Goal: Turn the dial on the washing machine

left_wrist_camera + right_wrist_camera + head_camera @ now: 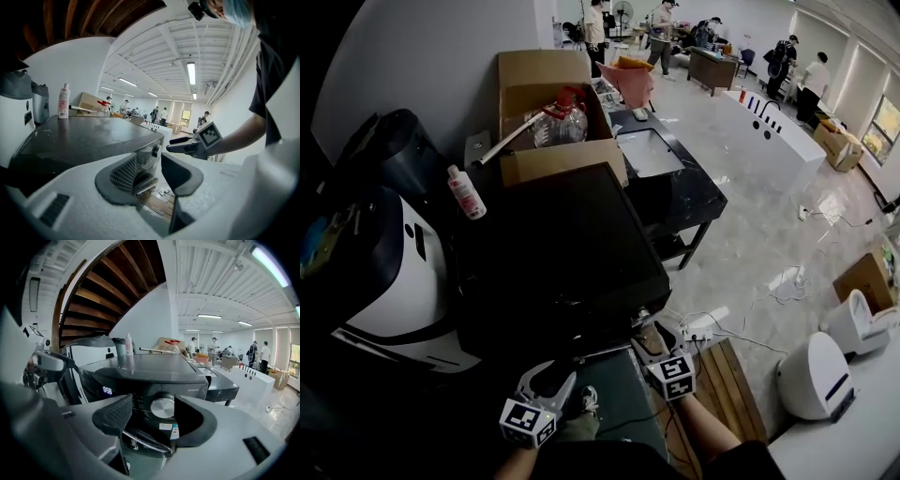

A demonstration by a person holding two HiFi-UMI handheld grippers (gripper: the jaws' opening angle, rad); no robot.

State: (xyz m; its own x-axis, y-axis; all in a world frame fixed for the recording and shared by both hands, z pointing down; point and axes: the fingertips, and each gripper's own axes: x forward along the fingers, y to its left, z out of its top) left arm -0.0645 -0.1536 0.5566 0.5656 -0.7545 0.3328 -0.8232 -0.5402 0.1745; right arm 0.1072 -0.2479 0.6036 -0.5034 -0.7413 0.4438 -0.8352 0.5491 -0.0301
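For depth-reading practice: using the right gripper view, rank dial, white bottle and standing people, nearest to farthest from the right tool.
1. Dial: front of the machine, straight ahead.
2. White bottle: back of the machine's top, left.
3. People: far across the room, right.

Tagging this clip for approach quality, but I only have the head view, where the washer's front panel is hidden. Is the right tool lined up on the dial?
Observer: Yes. In the right gripper view the silver dial sits framed between the right tool's open jaws.
Operator: Touching it yet?
Observer: No. The left gripper view shows a clear gap between that tool and the dial.
Operator: Power on?
Observer: A lit display glows to the left of the dial.
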